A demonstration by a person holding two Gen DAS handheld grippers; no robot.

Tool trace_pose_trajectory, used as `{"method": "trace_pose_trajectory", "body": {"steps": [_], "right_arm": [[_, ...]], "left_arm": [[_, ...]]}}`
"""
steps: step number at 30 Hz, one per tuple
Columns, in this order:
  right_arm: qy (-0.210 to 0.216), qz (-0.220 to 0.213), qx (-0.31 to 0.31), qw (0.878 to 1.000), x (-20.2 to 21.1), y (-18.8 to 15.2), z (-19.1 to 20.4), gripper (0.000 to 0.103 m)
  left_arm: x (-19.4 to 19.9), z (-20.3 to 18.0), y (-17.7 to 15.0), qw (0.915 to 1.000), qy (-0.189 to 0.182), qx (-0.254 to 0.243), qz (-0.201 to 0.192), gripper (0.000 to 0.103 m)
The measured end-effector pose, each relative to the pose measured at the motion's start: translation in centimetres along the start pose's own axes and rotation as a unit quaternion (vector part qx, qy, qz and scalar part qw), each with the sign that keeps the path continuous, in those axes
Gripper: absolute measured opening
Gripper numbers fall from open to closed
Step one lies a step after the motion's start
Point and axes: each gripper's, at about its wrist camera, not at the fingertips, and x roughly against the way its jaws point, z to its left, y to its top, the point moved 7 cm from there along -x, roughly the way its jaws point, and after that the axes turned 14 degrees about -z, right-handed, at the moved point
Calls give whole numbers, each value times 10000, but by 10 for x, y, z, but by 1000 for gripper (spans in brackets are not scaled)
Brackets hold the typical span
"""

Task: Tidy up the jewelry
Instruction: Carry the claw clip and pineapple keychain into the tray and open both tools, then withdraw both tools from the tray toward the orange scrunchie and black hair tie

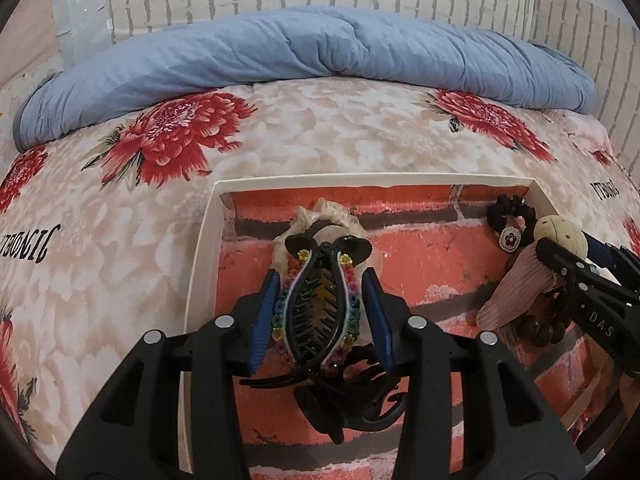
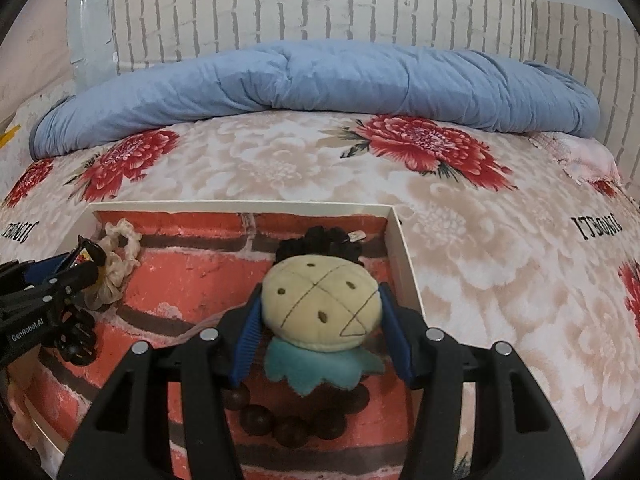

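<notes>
left gripper [image 1: 322, 302] over the white box [image 1: 204, 248] on the flowered bedspread [image 1: 320, 140]. flower-trimmed black hair claw [image 1: 318, 304] sits between the blue pads [image 1: 265, 320]; left pad touches its beaded edge, right pad a sliver apart, so loosely gripped or just let go, cannot tell. cream scrunchie [image 1: 332, 210] just beyond the claw, another black claw [image 1: 352, 404] nearer below it. right gripper [image 2: 322, 314] jaws part open around the cream plush hair tie [image 2: 320, 304]; both pads against its sides, gripping it. teal felt leaf [image 2: 320, 368] hangs under it, dark wooden bead bracelet [image 2: 276, 424] below on the box floor, black scrunchie [image 2: 320, 240] beyond.
</notes>
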Motion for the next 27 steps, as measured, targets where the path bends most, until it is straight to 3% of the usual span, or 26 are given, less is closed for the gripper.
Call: {"method": "trace_pose_trajectory", "body": {"steps": [18,23,27], "right_arm": [[103,104,101,9998,-1,-2,4,58],[136,120,65,9998,1,-2,3,60],[111,38,46,9999,2,1,3,74]], "left_arm": [[-2,-5,-10,9996,46,-134,260,44],[-2,-5,-10,9995,82,-159,246,57],[1,-5,-8,9997,75,-113,195,62]]}}
